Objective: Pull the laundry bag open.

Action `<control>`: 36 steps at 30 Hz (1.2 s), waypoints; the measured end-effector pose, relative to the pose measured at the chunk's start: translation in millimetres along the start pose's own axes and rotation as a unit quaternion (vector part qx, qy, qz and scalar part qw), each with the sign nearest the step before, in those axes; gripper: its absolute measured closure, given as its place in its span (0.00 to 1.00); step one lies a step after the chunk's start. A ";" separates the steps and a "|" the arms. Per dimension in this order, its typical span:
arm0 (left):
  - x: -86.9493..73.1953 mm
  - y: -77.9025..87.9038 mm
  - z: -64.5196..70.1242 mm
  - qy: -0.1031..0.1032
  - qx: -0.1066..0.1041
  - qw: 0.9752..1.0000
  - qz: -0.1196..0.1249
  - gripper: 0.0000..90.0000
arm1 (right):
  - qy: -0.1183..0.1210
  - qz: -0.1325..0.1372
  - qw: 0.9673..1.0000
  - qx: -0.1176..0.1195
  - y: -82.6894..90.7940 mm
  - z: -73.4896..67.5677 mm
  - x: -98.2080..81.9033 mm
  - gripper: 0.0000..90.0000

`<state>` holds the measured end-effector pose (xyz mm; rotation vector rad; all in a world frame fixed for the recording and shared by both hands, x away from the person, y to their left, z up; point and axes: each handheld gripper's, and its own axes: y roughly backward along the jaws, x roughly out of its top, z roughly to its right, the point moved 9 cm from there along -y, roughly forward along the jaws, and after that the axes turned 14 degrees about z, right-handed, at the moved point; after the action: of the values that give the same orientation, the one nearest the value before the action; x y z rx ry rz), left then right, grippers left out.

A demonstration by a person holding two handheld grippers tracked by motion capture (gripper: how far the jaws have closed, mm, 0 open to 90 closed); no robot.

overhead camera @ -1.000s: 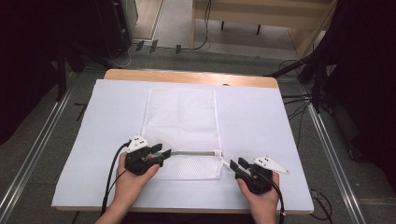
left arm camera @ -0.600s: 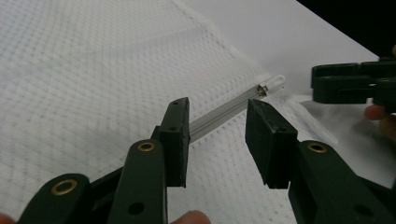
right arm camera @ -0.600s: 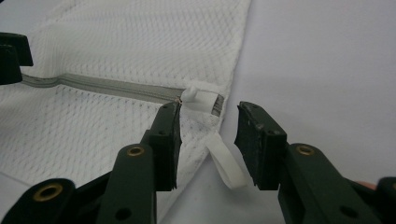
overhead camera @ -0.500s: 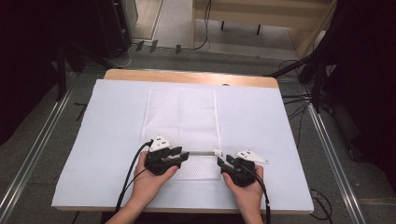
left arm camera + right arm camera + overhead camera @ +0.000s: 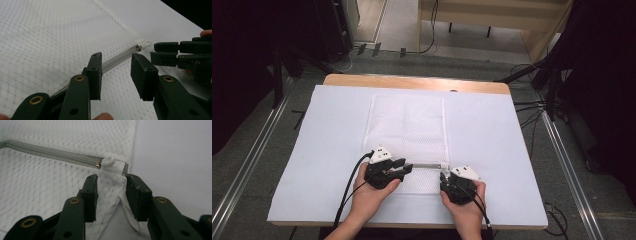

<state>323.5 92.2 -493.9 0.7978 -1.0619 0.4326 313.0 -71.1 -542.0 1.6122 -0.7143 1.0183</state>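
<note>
A white mesh laundry bag point(image 5: 408, 135) is lying flat near the middle of the tabletop point(image 5: 512, 150), on the white sheet covering it; a grey zipper point(image 5: 428, 165) is running across the bag's near part, and its white pull tab point(image 5: 109, 160) is sitting at the bag's right edge, just beside a short white strap point(image 5: 128, 211) trailing off that corner. The left gripper point(image 5: 404, 168) is hovering over the zipper's left stretch with its jaws apart, the zipper line passing between them in the left gripper view point(image 5: 115, 72); the right gripper point(image 5: 445, 178) is sitting at the bag's right corner, just below the pull tab, with its jaws apart and mesh fabric lying between them point(image 5: 111, 195); whether the pads are touching the cloth I cannot tell. The two grippers are standing close together, the right one's black jaws showing just past the zipper's end in the left gripper view. Beyond the tabletop's far wooden edge, cables are trailing over the floor point(image 5: 387, 30); nothing is lying across the bag apart from the grippers. Compared with a second ago, both hands have been moving inward along the zipper, from the bag's outer sides toward its near part.
</note>
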 end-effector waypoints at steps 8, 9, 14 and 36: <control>-1.8 -9.0 13.0 0.001 -0.015 1.000 -0.008 0.69 | -0.022 0.002 1.000 0.015 -1.4 5.1 1.4 1.00; -2.0 -10.4 15.2 0.001 -0.017 1.000 -0.009 0.69 | -0.031 0.006 0.999 0.025 -1.5 5.6 2.4 1.00; 2.5 -20.2 24.5 0.005 -0.024 1.000 -0.009 0.69 | -0.027 0.057 0.997 0.048 7.7 1.3 19.8 1.00; 3.4 -60.9 23.7 0.080 -0.025 0.995 -0.060 0.65 | 0.017 0.096 0.993 0.074 19.4 -13.1 36.9 1.00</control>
<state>351.2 34.4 -507.2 0.7655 -0.8682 0.3604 310.1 -62.1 -499.4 1.6714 -0.7971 1.2600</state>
